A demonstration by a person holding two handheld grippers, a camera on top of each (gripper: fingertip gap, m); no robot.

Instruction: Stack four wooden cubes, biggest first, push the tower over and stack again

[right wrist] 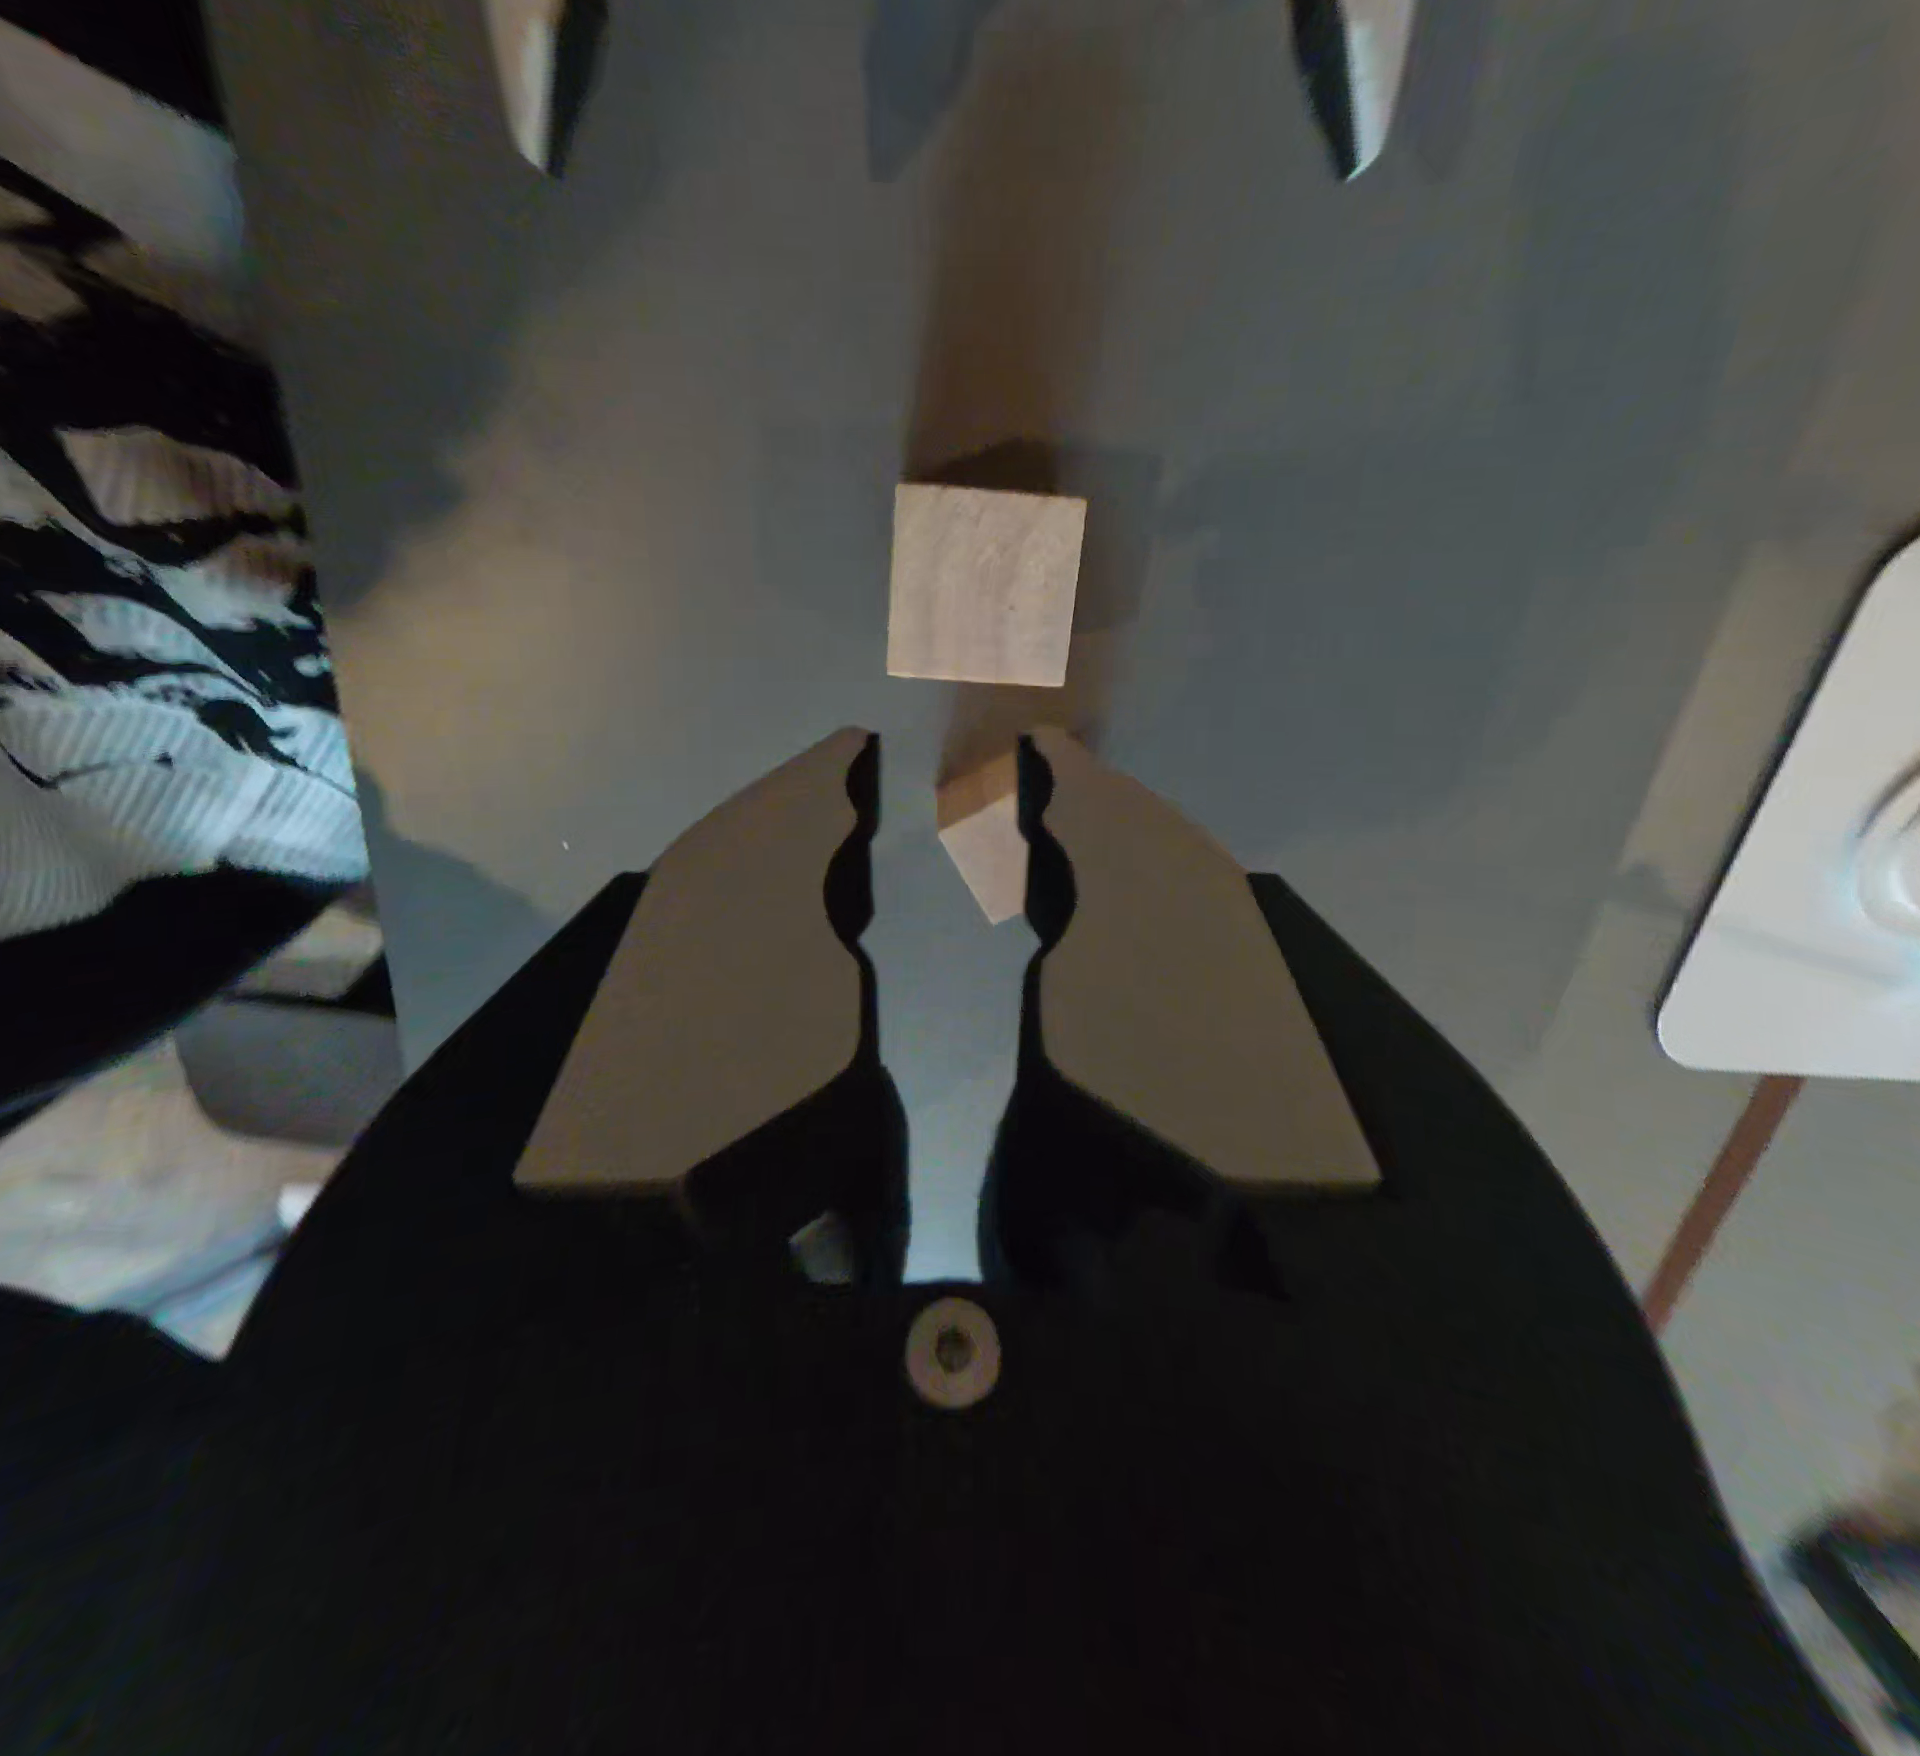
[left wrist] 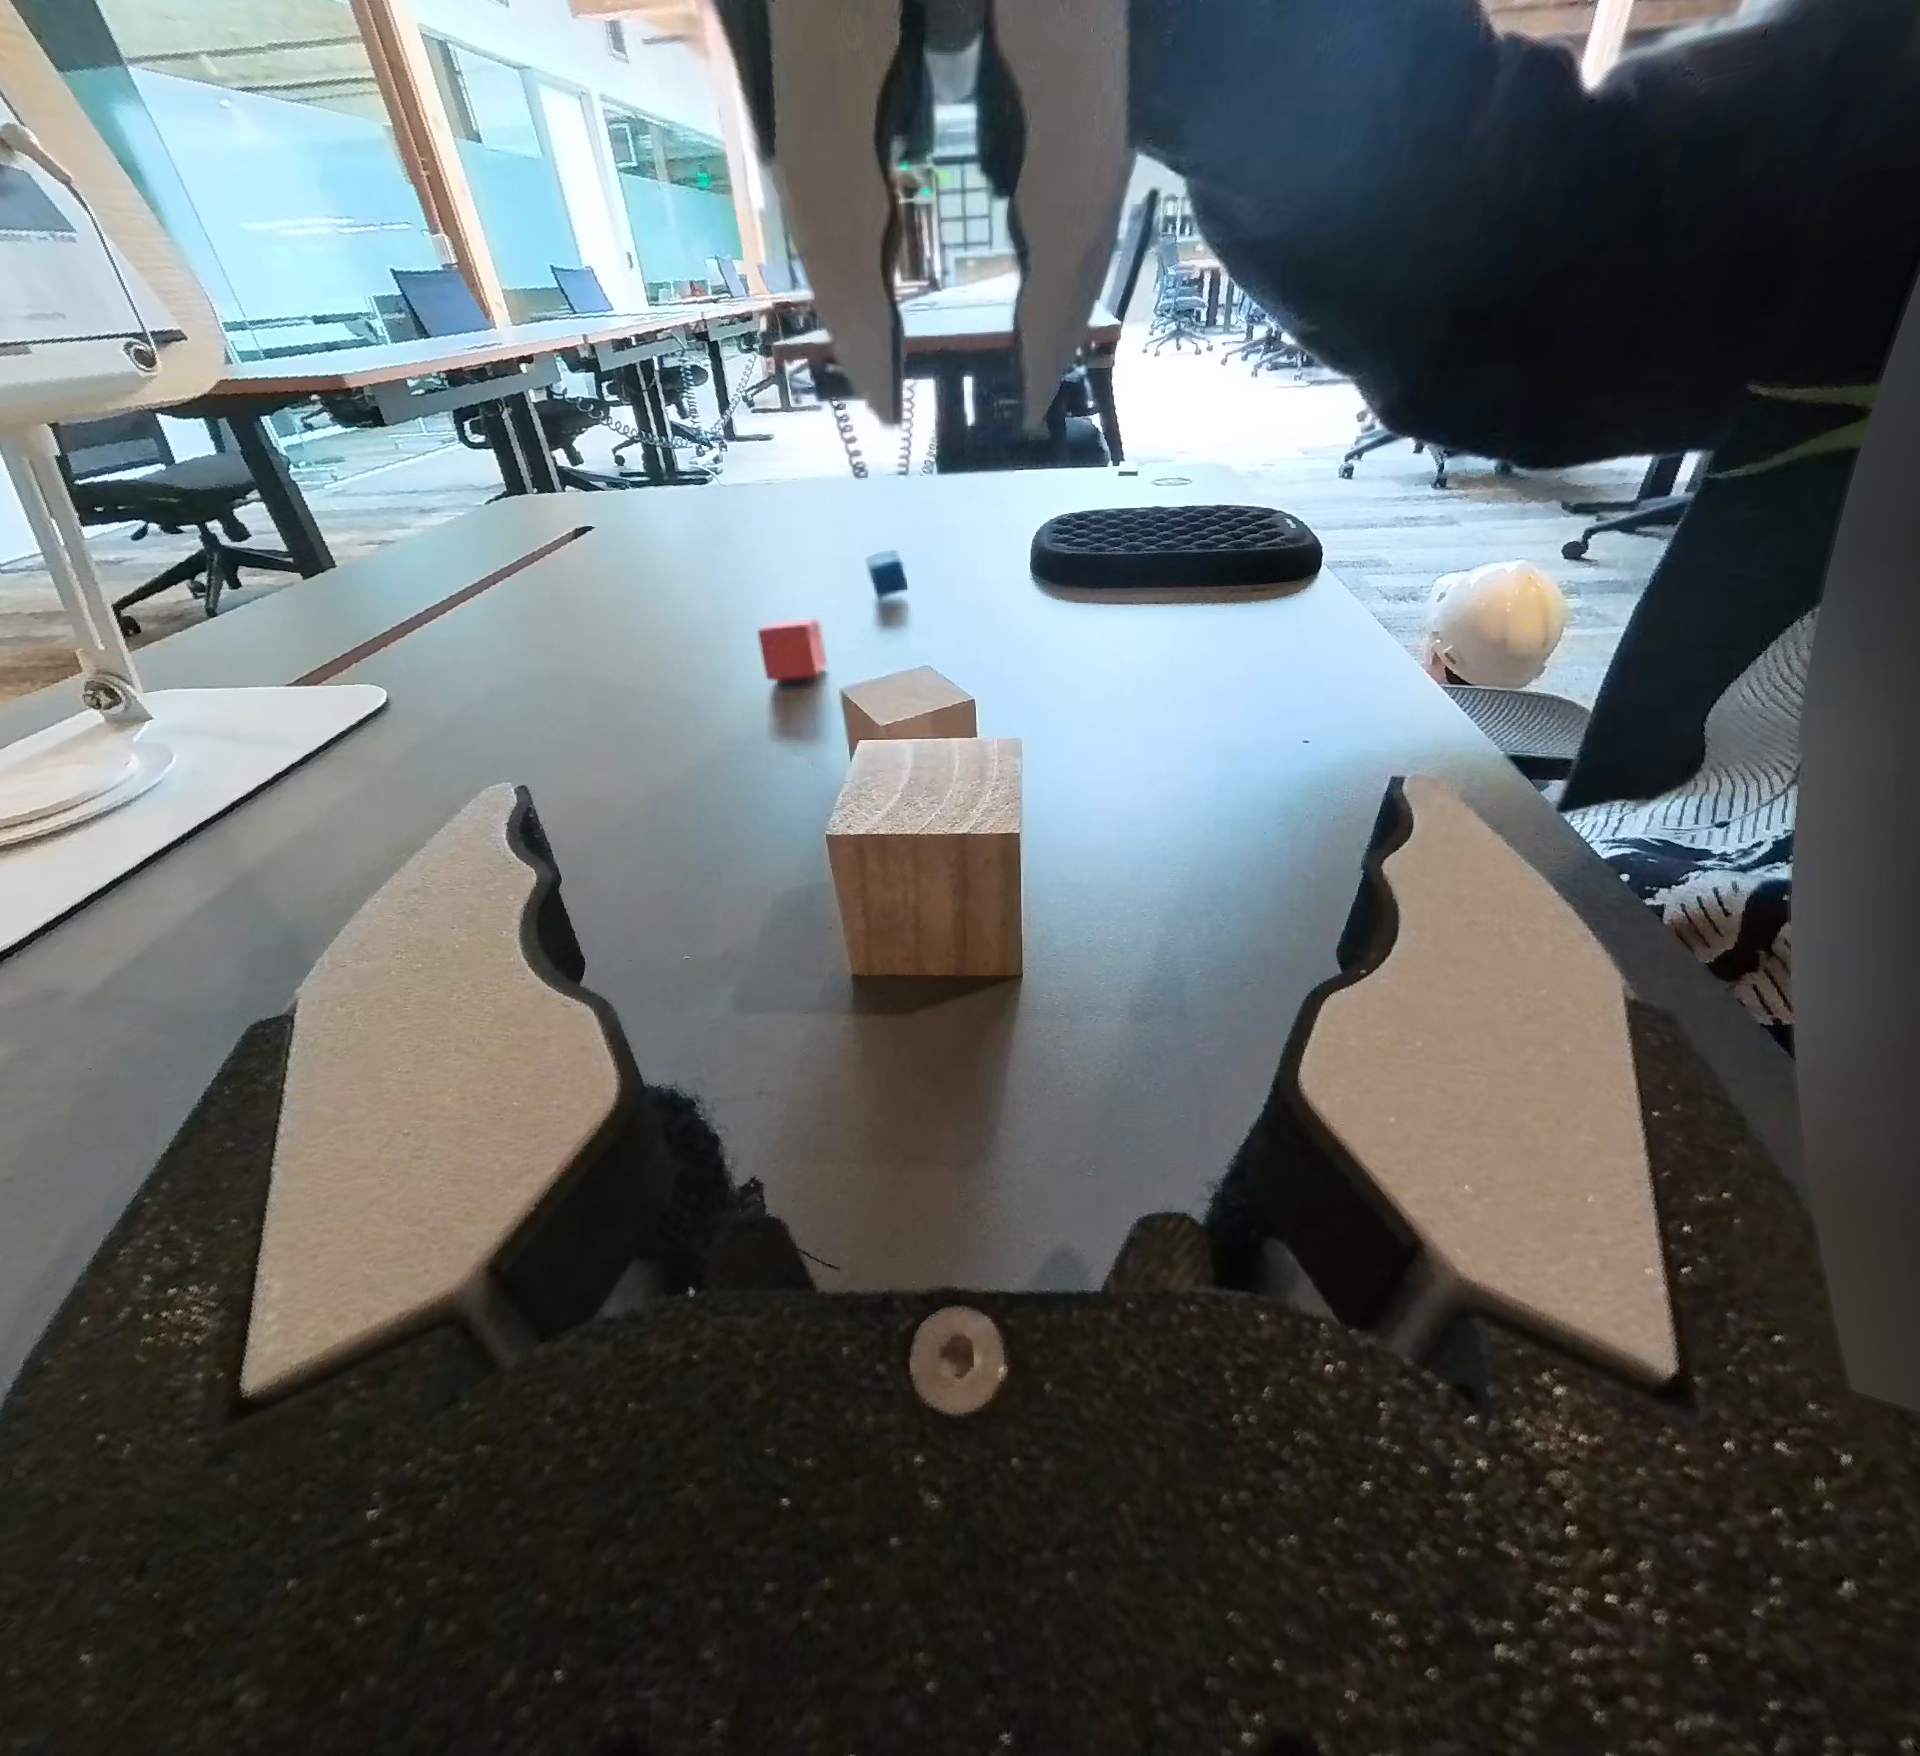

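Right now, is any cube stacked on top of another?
No. In the left wrist view the large wooden cube, smaller wooden cube, red cube and blue cube all sit separately on the table.

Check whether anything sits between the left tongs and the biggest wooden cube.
Nothing visible does. The biggest cube stands straight ahead of the open left tongs; the smaller wooden cube lies beyond it, and the right tongs hang above.
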